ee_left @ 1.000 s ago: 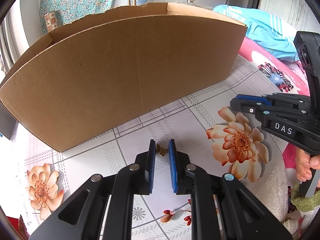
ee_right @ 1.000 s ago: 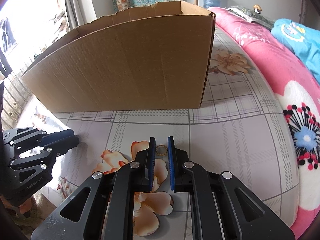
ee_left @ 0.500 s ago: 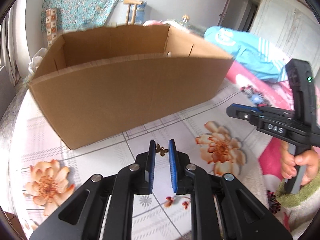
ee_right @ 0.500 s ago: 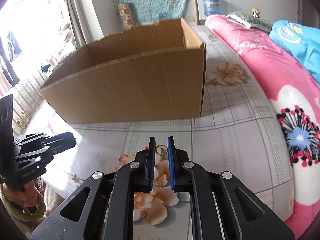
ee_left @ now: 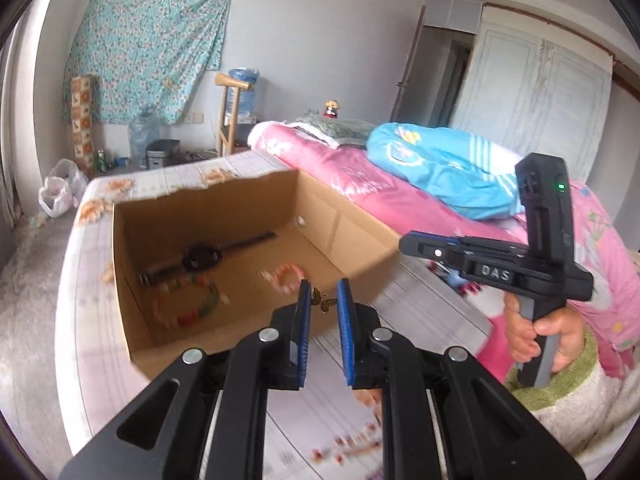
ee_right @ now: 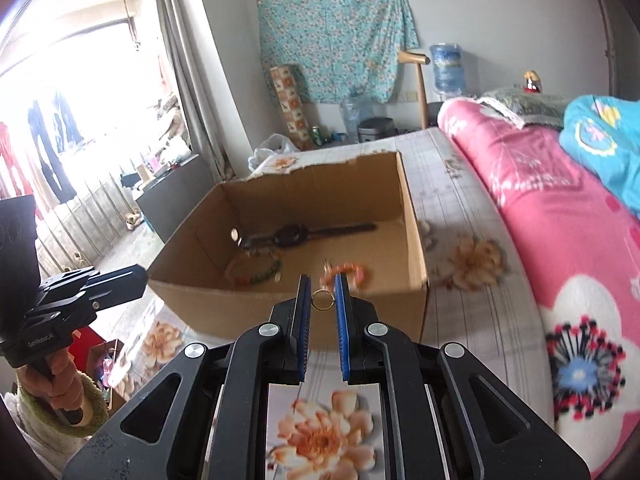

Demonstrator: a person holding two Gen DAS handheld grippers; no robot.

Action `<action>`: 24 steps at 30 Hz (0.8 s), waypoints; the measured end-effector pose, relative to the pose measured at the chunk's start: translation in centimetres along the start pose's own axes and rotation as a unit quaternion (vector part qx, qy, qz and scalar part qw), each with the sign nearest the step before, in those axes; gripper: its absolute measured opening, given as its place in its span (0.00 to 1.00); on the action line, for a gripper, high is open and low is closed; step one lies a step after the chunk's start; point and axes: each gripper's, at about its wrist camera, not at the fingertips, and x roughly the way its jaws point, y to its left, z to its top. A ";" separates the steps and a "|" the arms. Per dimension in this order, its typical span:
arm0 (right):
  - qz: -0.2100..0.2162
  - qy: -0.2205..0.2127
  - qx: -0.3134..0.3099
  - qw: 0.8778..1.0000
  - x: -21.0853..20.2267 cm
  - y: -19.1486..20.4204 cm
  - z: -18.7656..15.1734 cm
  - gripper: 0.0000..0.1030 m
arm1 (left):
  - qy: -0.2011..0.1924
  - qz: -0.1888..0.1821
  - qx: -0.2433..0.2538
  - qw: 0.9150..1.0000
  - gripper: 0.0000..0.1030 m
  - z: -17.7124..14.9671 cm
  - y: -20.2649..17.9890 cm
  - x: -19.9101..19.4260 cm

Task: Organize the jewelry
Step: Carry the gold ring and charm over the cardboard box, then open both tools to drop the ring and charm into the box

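You're looking down into the open brown cardboard box [ee_left: 352, 236] on the floral tablecloth [ee_right: 460, 184], pink bedspread [ee_right: 560, 220] alongside. A black wristwatch [ee_right: 292, 236] and blurry bead bracelets [ee_left: 188, 304] are lying inside already. Your left gripper [ee_left: 321, 302] is pinching a small bronze butterfly charm [ee_left: 323, 301]; your right gripper [ee_right: 322, 300] is clamping a thin gold ring [ee_right: 322, 300], both hanging over the box's near wall.

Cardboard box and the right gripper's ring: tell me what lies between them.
Right wrist view: nothing lies between. The right gripper holds the gold ring in the air just before the cardboard box, whose near wall is directly behind it.
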 end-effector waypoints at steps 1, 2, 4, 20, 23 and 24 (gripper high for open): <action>0.005 0.003 0.004 1.000 0.6 -0.2 0.4 0.10 | 0.012 0.006 -0.005 1.000 0.12 0.8 0.6 1.3; 0.008 0.007 0.007 1.000 1.2 -0.5 0.7 0.10 | 0.023 0.011 -0.011 1.000 0.12 1.4 1.0 2.5; 0.006 0.019 0.011 1.000 2.7 -1.0 1.5 0.10 | 0.045 0.020 -0.018 0.999 0.12 2.5 2.2 5.1; -0.033 0.025 -0.005 0.999 5.0 -1.9 2.4 0.30 | 0.095 0.067 -0.075 0.990 0.58 2.8 5.9 10.5; -0.030 0.019 0.006 0.999 3.5 -1.9 1.7 0.36 | 0.084 0.074 -0.071 0.991 0.66 2.6 5.2 8.8; -0.028 0.015 0.010 0.999 2.8 -1.7 1.3 0.39 | 0.078 0.077 -0.068 0.992 0.67 2.4 4.9 8.0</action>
